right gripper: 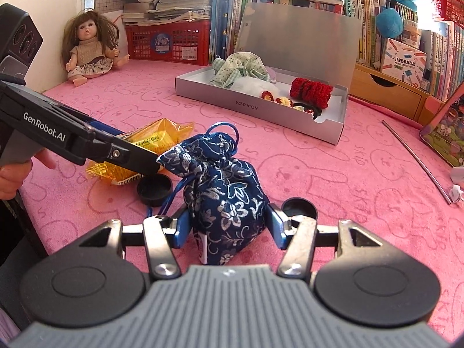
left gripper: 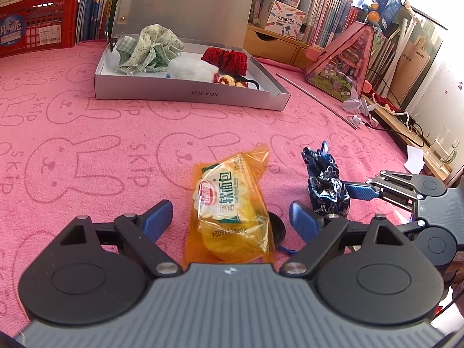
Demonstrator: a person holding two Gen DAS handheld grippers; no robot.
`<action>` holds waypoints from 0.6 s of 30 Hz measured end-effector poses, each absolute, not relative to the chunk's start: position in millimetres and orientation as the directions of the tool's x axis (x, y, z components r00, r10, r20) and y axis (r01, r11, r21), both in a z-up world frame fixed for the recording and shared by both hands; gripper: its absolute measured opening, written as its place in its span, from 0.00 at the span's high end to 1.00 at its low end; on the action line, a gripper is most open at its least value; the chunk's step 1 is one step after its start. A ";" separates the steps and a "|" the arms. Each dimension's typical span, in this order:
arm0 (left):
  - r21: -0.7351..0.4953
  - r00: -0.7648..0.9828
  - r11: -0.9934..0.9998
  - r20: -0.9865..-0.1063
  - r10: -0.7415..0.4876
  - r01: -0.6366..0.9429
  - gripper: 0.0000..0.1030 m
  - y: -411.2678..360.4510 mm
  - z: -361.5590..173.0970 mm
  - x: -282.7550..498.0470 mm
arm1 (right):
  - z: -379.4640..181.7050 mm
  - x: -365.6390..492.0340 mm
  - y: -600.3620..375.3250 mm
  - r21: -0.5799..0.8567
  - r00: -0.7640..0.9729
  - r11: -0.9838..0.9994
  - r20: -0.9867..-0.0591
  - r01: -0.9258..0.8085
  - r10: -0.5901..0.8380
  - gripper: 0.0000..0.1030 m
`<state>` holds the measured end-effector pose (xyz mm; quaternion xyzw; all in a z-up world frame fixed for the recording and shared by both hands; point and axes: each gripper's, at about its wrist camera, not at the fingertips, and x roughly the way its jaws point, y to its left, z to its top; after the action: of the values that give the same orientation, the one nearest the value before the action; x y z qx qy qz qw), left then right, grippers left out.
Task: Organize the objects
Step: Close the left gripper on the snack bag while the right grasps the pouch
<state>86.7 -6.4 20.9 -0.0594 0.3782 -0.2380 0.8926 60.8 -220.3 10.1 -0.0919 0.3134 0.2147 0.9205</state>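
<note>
The right gripper [right gripper: 227, 226] has its 2 blue fingers [right gripper: 182, 229] pressed to the sides of the pouch [right gripper: 224, 191], a dark blue floral drawstring bag standing upright on the pink cloth [right gripper: 362, 191]; it looks gripped but not lifted. Just left of it, the left gripper [left gripper: 229, 217] is spread wide around the bread packet [left gripper: 232, 206], an orange wrapper lying flat between the fingers with none touching it. A black lid [right gripper: 154, 187] lies by the packet's right edge, between packet and pouch, and a 2nd black cap [right gripper: 300, 207] sits just right of the right gripper.

Farther off, the grey box [left gripper: 185, 94] stands open with its lid propped upright against the books [right gripper: 229, 14] behind. It already holds a green cloth bundle [left gripper: 150, 47], a white fluffy piece [left gripper: 190, 69], a red knit piece [left gripper: 226, 59] and a few small hair ties [right gripper: 290, 101]. I judge the sorting well along: 4 sorts of things are in, while pouch, packet and the 2 black pieces are left.

The cloth between the grippers and the box's near wall is bare, so the way there is open. The box's free room is at its near right corner. The 2 grippers work close together, so they could knock each other. A thin metal rod [right gripper: 417, 159] lies to the right, well apart. A doll [right gripper: 88, 49] sits far left, clear of everything.
</note>
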 end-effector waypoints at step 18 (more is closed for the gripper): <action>-0.264 0.654 0.894 -0.611 -0.446 0.363 0.45 1.7 25.2 78.8 | 10.2 66.5 -220.7 0.013 0.722 0.896 -0.587 -0.443 0.366 0.27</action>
<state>78.8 1.7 25.2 -0.0594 0.3514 -0.2229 0.9074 66.5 -220.7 10.2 -0.0640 0.3020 0.2184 0.9257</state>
